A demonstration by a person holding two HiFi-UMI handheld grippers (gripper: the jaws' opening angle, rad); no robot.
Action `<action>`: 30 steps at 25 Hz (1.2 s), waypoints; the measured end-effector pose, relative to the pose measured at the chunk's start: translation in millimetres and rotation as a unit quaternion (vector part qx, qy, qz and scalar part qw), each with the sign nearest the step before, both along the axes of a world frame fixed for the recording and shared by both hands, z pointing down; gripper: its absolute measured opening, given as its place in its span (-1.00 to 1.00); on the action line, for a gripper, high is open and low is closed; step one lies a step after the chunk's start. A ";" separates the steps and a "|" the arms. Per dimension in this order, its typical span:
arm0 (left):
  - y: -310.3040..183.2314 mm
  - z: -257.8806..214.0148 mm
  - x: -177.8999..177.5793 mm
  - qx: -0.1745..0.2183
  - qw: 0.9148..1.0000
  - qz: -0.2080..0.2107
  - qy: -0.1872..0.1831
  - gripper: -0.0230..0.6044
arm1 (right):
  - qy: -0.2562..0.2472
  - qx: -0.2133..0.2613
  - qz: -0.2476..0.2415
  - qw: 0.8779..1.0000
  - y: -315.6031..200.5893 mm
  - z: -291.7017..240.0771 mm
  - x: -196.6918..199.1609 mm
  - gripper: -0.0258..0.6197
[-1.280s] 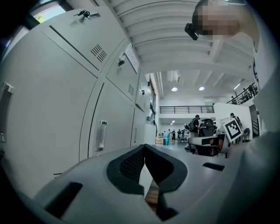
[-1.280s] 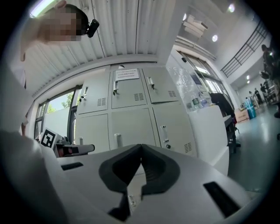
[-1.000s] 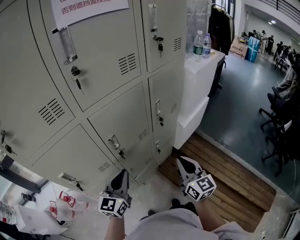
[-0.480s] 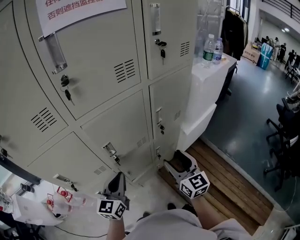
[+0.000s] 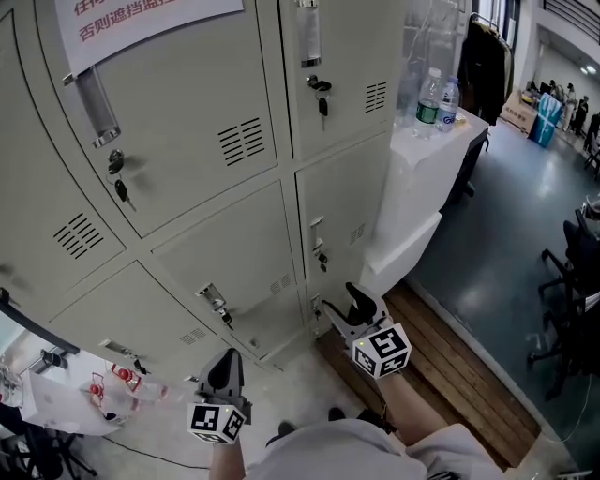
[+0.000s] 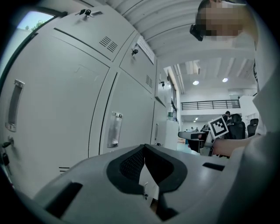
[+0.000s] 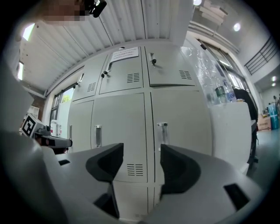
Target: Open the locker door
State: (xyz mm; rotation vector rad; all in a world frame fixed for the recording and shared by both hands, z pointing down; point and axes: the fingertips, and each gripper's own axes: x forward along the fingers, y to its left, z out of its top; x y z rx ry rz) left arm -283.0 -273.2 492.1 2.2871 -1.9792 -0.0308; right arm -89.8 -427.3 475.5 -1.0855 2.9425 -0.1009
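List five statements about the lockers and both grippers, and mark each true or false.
1. The left gripper has its jaws together. True.
2. The right gripper is clamped on a locker handle. False: its jaws are opening with nothing between them, clear of the lockers.
3. Two water bottles stand on the white cabinet beside the lockers. True.
4. The paper notice is stuck on a bottom-row door. False: it is on an upper door.
5. A key hangs from an upper door's lock. True.
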 end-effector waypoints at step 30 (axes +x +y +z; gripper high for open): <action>31.1 4.7 -45.8 -0.019 0.991 -0.131 -0.004 -0.92 | 0.039 0.024 -0.051 0.998 -128.2 8.0 -86.8 -0.15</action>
